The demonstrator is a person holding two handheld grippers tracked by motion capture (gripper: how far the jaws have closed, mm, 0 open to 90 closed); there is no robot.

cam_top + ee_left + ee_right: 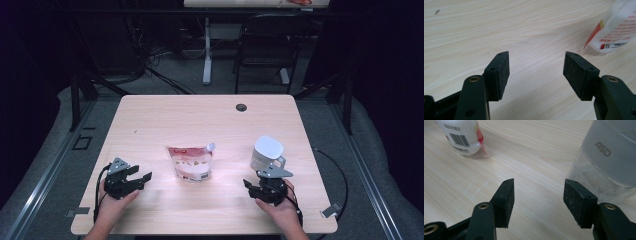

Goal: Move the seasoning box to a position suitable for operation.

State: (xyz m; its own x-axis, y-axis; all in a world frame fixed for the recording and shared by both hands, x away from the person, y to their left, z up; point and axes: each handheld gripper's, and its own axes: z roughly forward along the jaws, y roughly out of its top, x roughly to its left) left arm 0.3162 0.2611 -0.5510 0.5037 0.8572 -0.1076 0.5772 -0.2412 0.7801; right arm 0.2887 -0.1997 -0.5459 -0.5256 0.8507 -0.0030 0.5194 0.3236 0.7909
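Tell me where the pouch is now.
In the high view, the pouch lies mid-table, between the left gripper and the grey container.

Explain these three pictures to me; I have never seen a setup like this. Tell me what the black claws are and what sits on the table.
A person sits at a wooden table, holding a black hand-held tool in each hand: the left gripper and the right gripper. One picture looks down from above; the other two come from cameras riding on each tool, looking along its jaws. On the table lie a spouted pouch in the middle and a grey-lidded container just beyond the right gripper. Both tools' jaws stand open and hold nothing.
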